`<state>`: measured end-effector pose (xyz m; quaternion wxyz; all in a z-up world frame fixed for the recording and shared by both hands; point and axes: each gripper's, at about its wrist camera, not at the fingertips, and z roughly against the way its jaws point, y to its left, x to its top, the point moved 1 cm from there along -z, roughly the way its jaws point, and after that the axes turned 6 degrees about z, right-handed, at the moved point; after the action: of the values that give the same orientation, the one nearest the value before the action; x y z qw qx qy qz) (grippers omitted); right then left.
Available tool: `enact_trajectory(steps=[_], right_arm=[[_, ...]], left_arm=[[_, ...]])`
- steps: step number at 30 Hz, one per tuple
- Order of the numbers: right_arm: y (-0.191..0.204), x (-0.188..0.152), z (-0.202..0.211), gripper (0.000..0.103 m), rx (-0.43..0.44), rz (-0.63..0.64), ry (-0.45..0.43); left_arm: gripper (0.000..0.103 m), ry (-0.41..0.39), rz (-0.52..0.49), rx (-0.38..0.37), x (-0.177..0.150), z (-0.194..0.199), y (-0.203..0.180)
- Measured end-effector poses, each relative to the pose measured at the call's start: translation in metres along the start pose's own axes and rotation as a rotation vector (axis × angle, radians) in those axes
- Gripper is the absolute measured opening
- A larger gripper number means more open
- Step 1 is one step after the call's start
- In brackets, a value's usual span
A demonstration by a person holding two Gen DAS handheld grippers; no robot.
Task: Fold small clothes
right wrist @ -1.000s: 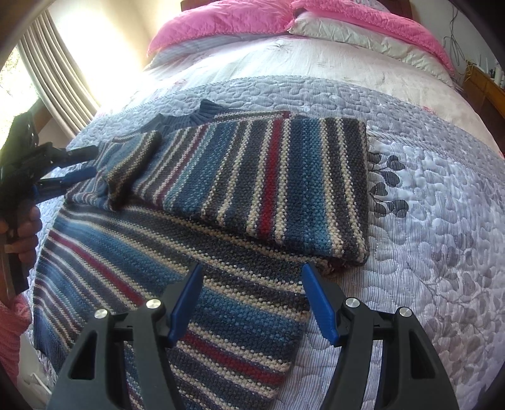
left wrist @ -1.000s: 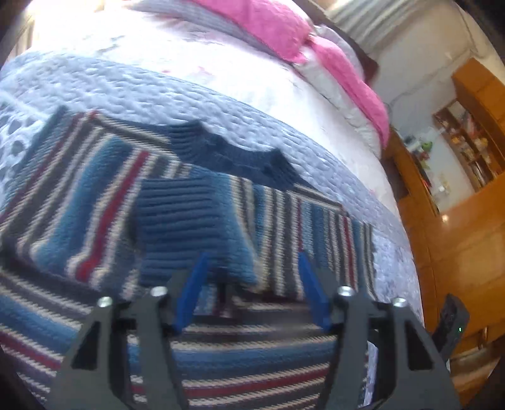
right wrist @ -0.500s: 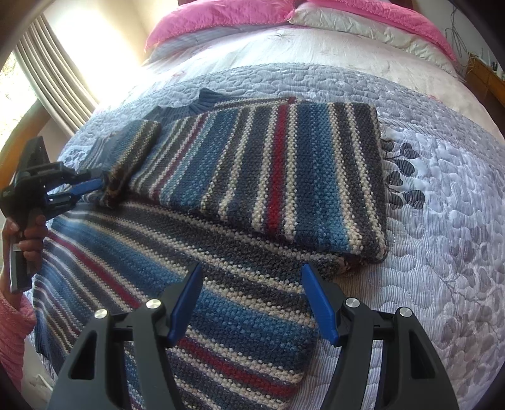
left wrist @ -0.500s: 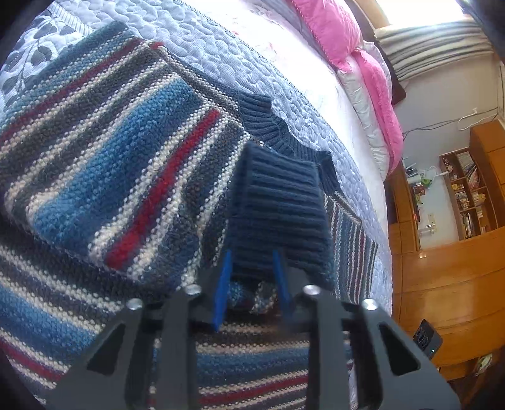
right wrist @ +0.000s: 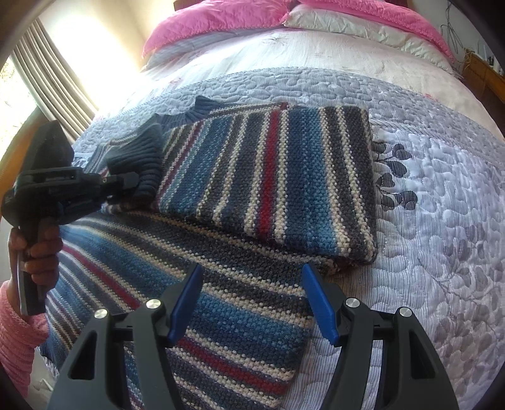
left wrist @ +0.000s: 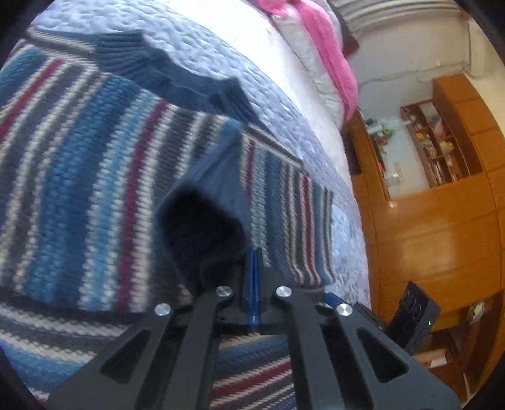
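Left wrist view, nearest: left gripper (left wrist: 254, 268) with blue fingers pressed flat together, clamped on the navy ribbed cuff (left wrist: 205, 227) of the sweater's sleeve; cuff bunched and dark right at the tips, image blurred here. Past it, the striped sweater (left wrist: 79, 176) spread across the bed, navy collar (left wrist: 164, 72) at its far edge. Farther right, only this view shows the wooden wardrobe (left wrist: 435, 236) and bookshelf (left wrist: 438, 148), plus a dark device (left wrist: 413, 318) with a green light low at right.

Right wrist view, nearest: right gripper (right wrist: 252, 302) jaws spread wide, nothing between them, hovering over the sweater's lower body. Only here the whole layout reads: sweater (right wrist: 195, 284) lying flat on the grey-lilac quilted bedspread (right wrist: 442, 220), one sleeve folded (right wrist: 271, 176) across the chest as a neat striped rectangle. At left, the left gripper (right wrist: 129, 183) seen from the side, pinching the cuff (right wrist: 139, 157) lifted slightly off the sweater near the collar; person's hand (right wrist: 34, 252) on its handle, pink knit sleeve (right wrist: 15, 334) below. Farthest: pink pillows (right wrist: 221, 19) and pale duvet at the bedhead, curtain (right wrist: 47, 79) at a bright window on the left.
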<state>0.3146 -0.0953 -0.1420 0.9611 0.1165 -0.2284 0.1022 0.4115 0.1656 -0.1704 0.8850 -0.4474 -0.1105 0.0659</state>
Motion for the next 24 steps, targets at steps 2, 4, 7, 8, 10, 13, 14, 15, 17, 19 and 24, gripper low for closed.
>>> enact_trajectory(steps=[2,4,7,8,10,13,14,15,17,19,24], right_arm=[[-0.001,0.003,0.004,0.066,-0.013,0.001,-0.007],[-0.002,0.006,0.008,0.066,-0.012,-0.001,-0.018],[0.008,0.015,0.01,0.066,-0.019,0.027,-0.032],[0.016,0.02,0.01,0.066,-0.028,0.05,-0.036],[0.034,0.032,0.008,0.066,-0.016,0.093,-0.04],[0.076,0.055,0.003,0.066,0.003,0.187,-0.05],[0.091,0.063,-0.001,0.066,-0.002,0.223,-0.055],[0.105,0.071,-0.005,0.068,-0.003,0.252,-0.053],[0.127,0.087,-0.017,0.076,-0.003,0.272,-0.039],[0.143,0.096,-0.03,0.081,-0.017,0.293,-0.017],[0.159,0.101,-0.072,0.058,-0.223,0.38,0.06]], left_arm=[[0.009,0.002,-0.068,-0.003,-0.004,0.002,-0.013],[0.02,-0.039,-0.09,0.0,-0.004,0.018,-0.015],[0.035,-0.149,-0.081,0.031,-0.006,0.059,-0.004],[0.035,-0.183,-0.078,0.048,-0.007,0.075,0.002],[0.038,-0.227,-0.063,0.095,-0.008,0.101,0.017],[0.041,-0.278,-0.018,0.214,-0.006,0.134,0.047],[0.041,-0.287,0.001,0.252,-0.004,0.143,0.058],[0.041,-0.292,0.017,0.278,0.0,0.15,0.066],[0.041,-0.297,0.039,0.36,0.007,0.159,0.085],[0.041,-0.301,0.063,0.43,0.014,0.165,0.106],[0.041,-0.282,0.111,0.428,0.02,0.18,0.154]])
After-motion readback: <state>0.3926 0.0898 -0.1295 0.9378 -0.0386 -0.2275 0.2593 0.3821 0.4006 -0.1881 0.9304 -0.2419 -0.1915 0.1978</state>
